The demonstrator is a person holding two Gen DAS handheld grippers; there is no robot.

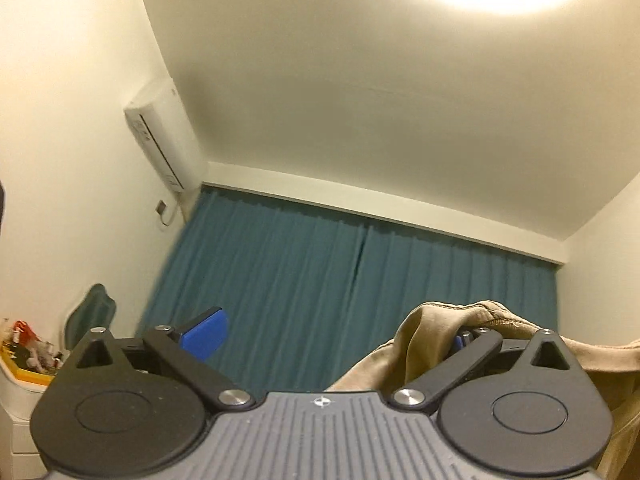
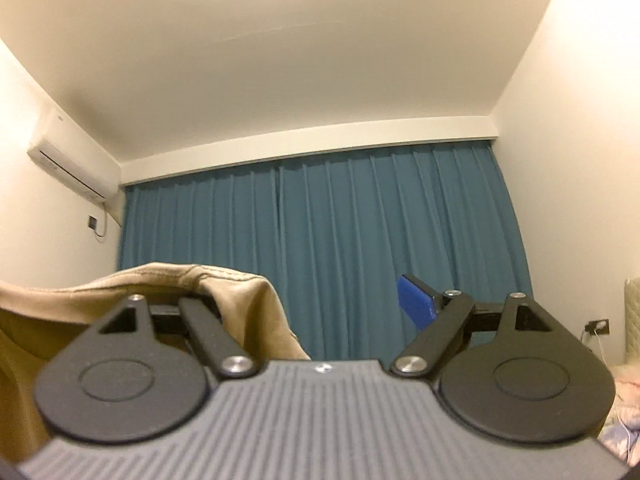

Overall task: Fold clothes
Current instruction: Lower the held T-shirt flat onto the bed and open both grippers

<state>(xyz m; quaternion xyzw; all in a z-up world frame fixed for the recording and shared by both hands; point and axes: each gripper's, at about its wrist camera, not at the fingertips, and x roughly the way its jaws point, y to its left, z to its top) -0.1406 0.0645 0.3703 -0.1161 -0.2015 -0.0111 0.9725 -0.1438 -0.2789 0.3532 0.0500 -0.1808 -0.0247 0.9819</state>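
1. Khaki garment [image 1: 432, 344] hung aloft before the teal curtain [image 1: 300, 288], draped over one finger of each tongs.
2. Left tongs [image 1: 332, 336] and right tongs [image 2: 320, 304] stood spread wide, clamping nothing.
3. Keeping both level would likely stop the cloth slipping.

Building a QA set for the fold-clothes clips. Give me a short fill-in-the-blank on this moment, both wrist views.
1. Both cameras point up at the closed ____-coloured curtains.
2. The tan garment is draped over the ____ finger of the left gripper.
3. On the right gripper the garment covers the ____ finger.
4. The air conditioner is mounted on the ____ wall.

Missing words: teal; right; left; left
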